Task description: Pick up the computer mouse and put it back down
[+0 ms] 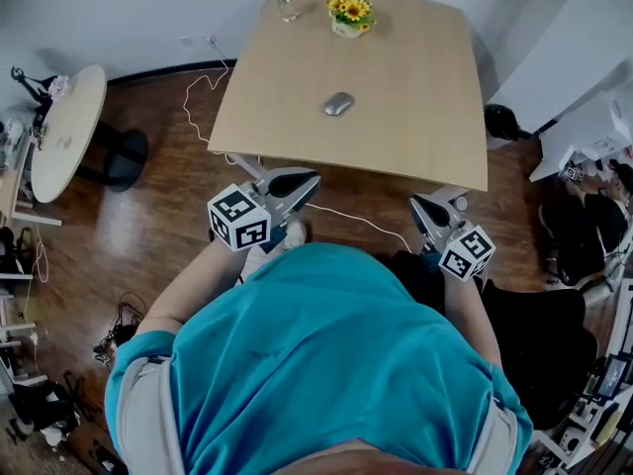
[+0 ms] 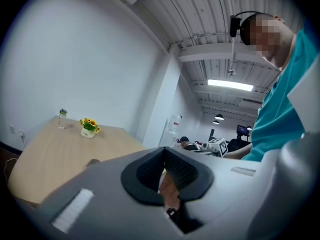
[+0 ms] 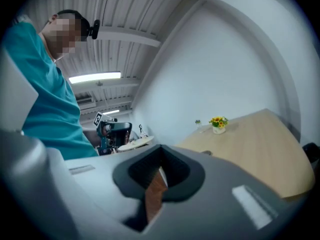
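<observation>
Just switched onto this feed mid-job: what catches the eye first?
The grey computer mouse lies alone in the middle of the table, with a pot of yellow flowers and a small clear container at the far edge. Nearer the person, the left gripper and right gripper hang over the wood floor, short of the table, jaws together and empty.

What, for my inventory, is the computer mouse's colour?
The computer mouse is silver-grey; head view.
</observation>
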Demonstrator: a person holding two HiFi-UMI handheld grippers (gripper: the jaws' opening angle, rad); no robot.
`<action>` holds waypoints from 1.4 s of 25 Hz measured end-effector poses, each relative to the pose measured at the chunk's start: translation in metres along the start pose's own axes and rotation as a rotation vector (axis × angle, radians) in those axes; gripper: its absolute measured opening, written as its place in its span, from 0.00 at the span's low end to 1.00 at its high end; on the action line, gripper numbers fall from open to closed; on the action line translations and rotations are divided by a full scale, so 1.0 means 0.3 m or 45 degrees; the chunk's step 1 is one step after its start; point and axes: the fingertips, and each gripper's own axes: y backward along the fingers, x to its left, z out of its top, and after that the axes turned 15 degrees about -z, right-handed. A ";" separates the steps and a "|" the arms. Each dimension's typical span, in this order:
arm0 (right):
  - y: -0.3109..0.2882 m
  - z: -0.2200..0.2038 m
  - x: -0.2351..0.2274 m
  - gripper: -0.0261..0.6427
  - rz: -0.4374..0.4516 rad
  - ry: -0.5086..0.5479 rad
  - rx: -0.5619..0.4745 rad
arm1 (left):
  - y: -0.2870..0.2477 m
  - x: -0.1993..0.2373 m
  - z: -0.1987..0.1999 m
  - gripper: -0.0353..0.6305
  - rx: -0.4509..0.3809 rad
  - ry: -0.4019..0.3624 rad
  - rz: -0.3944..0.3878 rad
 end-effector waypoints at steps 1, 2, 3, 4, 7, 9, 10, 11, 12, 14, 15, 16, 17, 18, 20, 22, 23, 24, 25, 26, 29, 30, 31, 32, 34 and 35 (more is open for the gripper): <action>0.011 -0.003 0.016 0.04 0.007 -0.004 -0.008 | 0.022 -0.019 0.004 0.06 -0.002 -0.003 0.015; 0.018 -0.005 0.036 0.04 0.015 -0.005 -0.015 | 0.046 -0.035 0.008 0.06 -0.007 -0.005 0.028; 0.024 -0.008 0.058 0.04 0.023 -0.005 -0.022 | 0.070 -0.049 0.009 0.06 -0.011 -0.005 0.038; 0.030 -0.012 0.080 0.04 0.028 -0.005 -0.027 | 0.092 -0.065 0.008 0.06 -0.015 -0.005 0.044; 0.044 -0.029 0.147 0.04 0.031 -0.007 -0.038 | 0.155 -0.117 -0.005 0.06 -0.023 -0.012 0.045; 0.045 -0.040 0.202 0.04 0.028 -0.002 -0.039 | 0.209 -0.146 -0.016 0.06 -0.027 -0.024 0.037; 0.043 -0.045 0.234 0.04 0.025 0.005 -0.039 | 0.244 -0.159 -0.022 0.06 -0.031 -0.029 0.032; 0.040 -0.049 0.270 0.04 0.018 0.015 -0.038 | 0.283 -0.171 -0.028 0.06 -0.036 -0.034 0.025; 0.034 -0.053 0.308 0.04 0.007 0.029 -0.035 | 0.327 -0.183 -0.035 0.06 -0.041 -0.040 0.016; 0.021 -0.063 0.393 0.04 -0.026 0.051 -0.030 | 0.426 -0.204 -0.056 0.06 -0.047 -0.049 -0.004; 0.014 -0.071 0.443 0.04 -0.044 0.057 -0.029 | 0.482 -0.215 -0.070 0.06 -0.049 -0.050 -0.012; 0.008 -0.081 0.499 0.04 -0.058 0.061 -0.028 | 0.540 -0.227 -0.084 0.06 -0.051 -0.049 -0.019; 0.001 -0.093 0.557 0.04 -0.068 0.065 -0.026 | 0.600 -0.239 -0.098 0.06 -0.054 -0.047 -0.028; -0.006 -0.107 0.612 0.04 -0.077 0.067 -0.020 | 0.657 -0.251 -0.112 0.06 -0.057 -0.043 -0.039; -0.014 -0.132 0.708 0.04 -0.094 0.060 -0.006 | 0.753 -0.267 -0.143 0.06 -0.061 -0.028 -0.062; -0.016 -0.152 0.786 0.04 -0.098 0.047 -0.001 | 0.813 -0.273 -0.173 0.06 -0.054 -0.014 -0.073; -0.012 -0.162 0.821 0.04 -0.092 0.048 0.004 | 0.829 -0.278 -0.185 0.06 -0.051 -0.009 -0.075; -0.001 -0.170 0.849 0.04 -0.083 0.053 0.009 | 0.835 -0.290 -0.195 0.06 -0.054 -0.005 -0.077; 0.018 -0.174 0.869 0.04 -0.075 0.059 0.012 | 0.833 -0.311 -0.202 0.06 -0.062 -0.003 -0.079; 0.041 -0.172 0.880 0.04 -0.070 0.066 0.011 | 0.823 -0.337 -0.206 0.06 -0.073 -0.003 -0.082; 0.124 -0.150 0.871 0.04 -0.053 0.090 -0.010 | 0.754 -0.419 -0.205 0.06 -0.101 -0.028 -0.087; 0.154 -0.145 0.860 0.04 -0.046 0.090 -0.012 | 0.727 -0.443 -0.206 0.06 -0.116 -0.029 -0.080; 0.185 -0.142 0.848 0.04 -0.041 0.087 -0.012 | 0.701 -0.466 -0.210 0.06 -0.136 -0.020 -0.068; 0.217 -0.139 0.837 0.04 -0.035 0.086 -0.016 | 0.677 -0.491 -0.217 0.06 -0.156 -0.007 -0.058; 0.274 -0.125 0.808 0.04 -0.032 0.089 -0.043 | 0.627 -0.533 -0.241 0.06 -0.173 0.009 -0.054; 0.296 -0.119 0.789 0.04 -0.037 0.087 -0.060 | 0.600 -0.548 -0.257 0.06 -0.168 0.018 -0.059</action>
